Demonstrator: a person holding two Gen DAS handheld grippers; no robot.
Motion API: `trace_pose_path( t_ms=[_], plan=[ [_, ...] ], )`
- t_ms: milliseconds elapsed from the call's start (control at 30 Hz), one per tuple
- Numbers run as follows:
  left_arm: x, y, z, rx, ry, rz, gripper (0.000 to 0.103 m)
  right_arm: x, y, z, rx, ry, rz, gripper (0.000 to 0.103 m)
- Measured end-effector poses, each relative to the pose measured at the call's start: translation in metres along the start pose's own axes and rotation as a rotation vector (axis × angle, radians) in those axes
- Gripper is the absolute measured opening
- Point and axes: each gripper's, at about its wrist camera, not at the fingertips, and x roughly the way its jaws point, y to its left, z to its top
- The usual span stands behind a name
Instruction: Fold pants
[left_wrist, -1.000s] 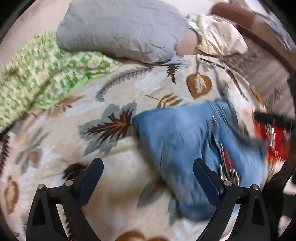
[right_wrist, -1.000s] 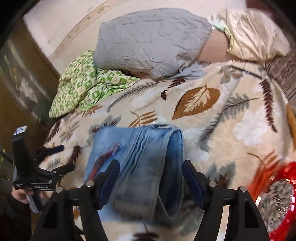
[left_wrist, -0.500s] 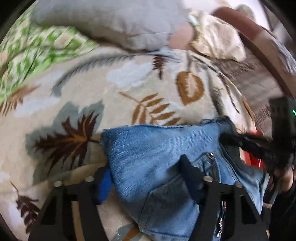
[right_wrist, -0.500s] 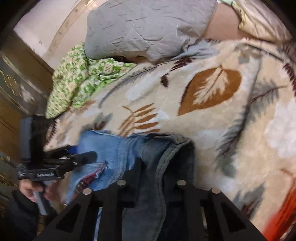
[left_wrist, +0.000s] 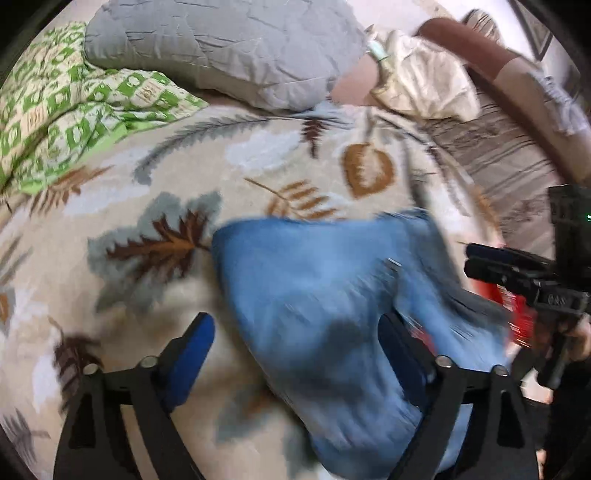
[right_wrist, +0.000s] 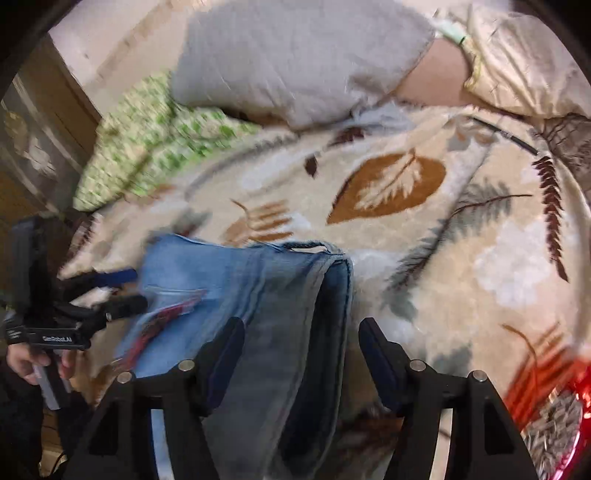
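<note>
Folded blue denim pants (left_wrist: 314, 266) lie on a leaf-patterned blanket (left_wrist: 110, 206). My left gripper (left_wrist: 295, 332) hovers over their left part, its jaws opening wide. The denim lies under and between the fingers, and neither pad presses on it. My right gripper (right_wrist: 301, 332) straddles the folded waistband edge of the pants (right_wrist: 229, 273). Its jaws are opening too, with no pinch on the cloth. Each gripper shows in the other's view: the right gripper (left_wrist: 491, 258) at the far right, the left gripper (right_wrist: 118, 291) at the far left, held by a hand (right_wrist: 26, 365).
A grey pillow (left_wrist: 221, 48) and a cream pillow (left_wrist: 424, 85) lie at the far end of the bed. A green checked cloth (left_wrist: 55, 118) is bunched at the left. A red patterned thing (right_wrist: 554, 398) sits near the right. A wooden cabinet (right_wrist: 37, 147) stands to the left.
Half a second ago both grippers were closed in on the denim, the right one nearly shut. Both now stand wide again and have drawn back slightly, leaving the pants lying flat.
</note>
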Motion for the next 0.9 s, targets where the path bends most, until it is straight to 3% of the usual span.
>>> trace_pose_path(
  t_ms=[100, 333, 367, 433, 467, 533, 567, 700, 767, 900],
  plan=[
    [-0.002, 0.001, -0.018, -0.049, 0.039, -0.077, 0.101, -0.020, -0.017, -0.017, 0.105, 0.019, 0.126, 0.083],
    [0.048, 0.024, -0.048, -0.373, 0.153, -0.329, 0.103, 0.019, -0.050, -0.060, 0.379, 0.167, 0.324, 0.083],
    [0.048, 0.022, -0.050, -0.376, 0.138, -0.329, 0.103, 0.026, -0.048, -0.066, 0.408, 0.182, 0.371, 0.082],
    [0.047, 0.013, -0.050, -0.330, 0.133, -0.319, 0.100, 0.030, -0.039, -0.070, 0.378, 0.168, 0.374, 0.082],
    [0.046, 0.005, -0.049, -0.301, 0.136, -0.340, 0.077, 0.030, -0.031, -0.071, 0.349, 0.157, 0.363, 0.080],
    [0.041, -0.005, -0.046, -0.247, 0.128, -0.304, 0.065, 0.029, -0.021, -0.072, 0.300, 0.143, 0.311, 0.072],
    [0.035, -0.010, -0.043, -0.208, 0.116, -0.312, 0.053, 0.026, -0.016, -0.072, 0.279, 0.133, 0.289, 0.069],
    [0.014, -0.023, -0.031, -0.117, 0.078, -0.283, 0.045, 0.005, -0.006, -0.071, 0.264, 0.051, 0.316, 0.054],
    [-0.003, -0.025, -0.022, -0.068, 0.018, -0.269, 0.042, -0.002, 0.006, -0.065, 0.239, 0.016, 0.329, 0.051],
    [-0.036, -0.003, -0.003, -0.068, -0.072, -0.232, 0.042, -0.001, 0.038, -0.045, 0.188, -0.056, 0.364, 0.049]
  ],
)
